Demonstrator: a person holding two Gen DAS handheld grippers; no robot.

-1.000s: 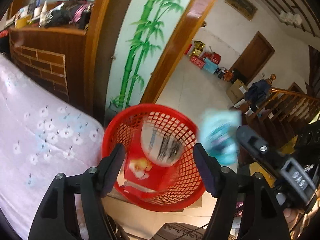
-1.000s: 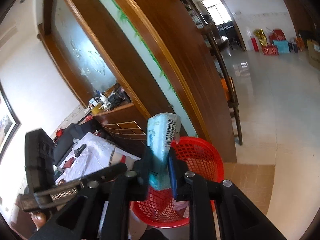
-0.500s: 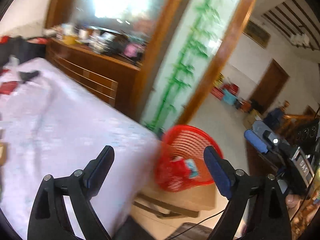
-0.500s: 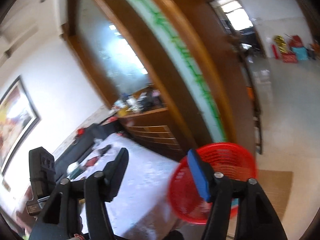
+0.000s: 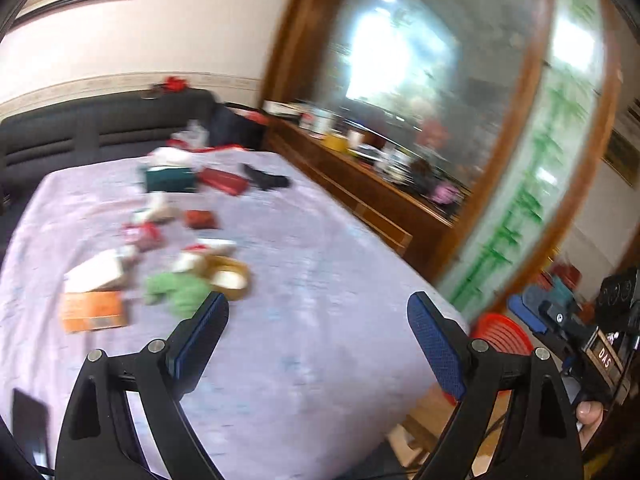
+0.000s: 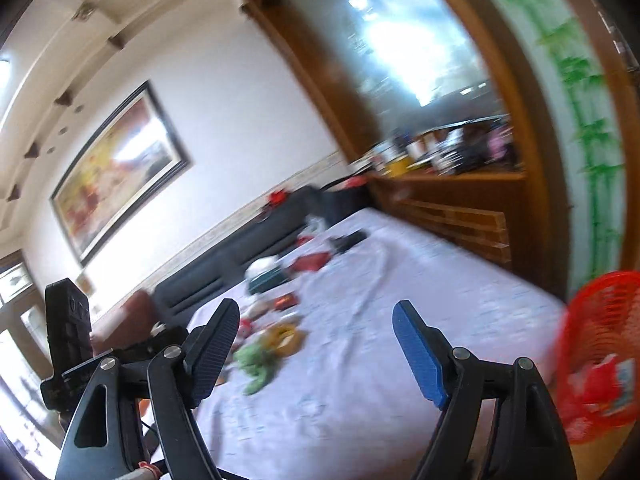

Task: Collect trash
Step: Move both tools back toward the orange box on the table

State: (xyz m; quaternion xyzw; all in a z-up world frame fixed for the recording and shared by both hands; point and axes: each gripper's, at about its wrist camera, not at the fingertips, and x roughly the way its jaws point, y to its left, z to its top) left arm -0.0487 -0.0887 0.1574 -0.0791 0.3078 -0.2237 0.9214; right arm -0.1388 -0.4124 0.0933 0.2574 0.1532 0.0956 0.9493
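Here the left gripper (image 5: 318,322) stands wide, nothing between its black fingers with ribbed blue pads (image 5: 434,342). The right gripper (image 6: 316,344) is opening its jaws, likewise with nothing between them.

Materials and shapes:
- The table (image 5: 320,280) ahead of both grippers carries a pale lilac cloth, smooth with faint creases.
- The trash lies ahead and left of the left gripper: a crumpled green wrapper (image 5: 178,290), a round yellow tape roll (image 5: 228,276) just beside it, an orange carton (image 5: 94,312), a white box (image 5: 96,274), a small red packet (image 5: 201,219), a dark green tissue box (image 5: 170,180), a flat red case (image 5: 222,181). All are blurred; finer detail cannot be told.
- The red basket (image 6: 600,344) is plastic lattice, round-rimmed.

Differences between views:
- The right wrist view shows the basket to the right of its gripper, off the table edge, with red and pale blue packets (image 6: 604,384) inside. The left wrist view shows only a sliver of its rim (image 5: 498,334) behind the right finger.
- The left wrist view shows the other gripper's body and a fingertip of the person (image 5: 588,414) at far right.
- The right wrist view shows a framed painting (image 6: 120,172) on the white wall.

Room: a dark sofa (image 5: 100,128) stands beyond the table, and a wooden sideboard (image 5: 360,184) under frosted glass, beside a bamboo-painted panel (image 5: 520,208).
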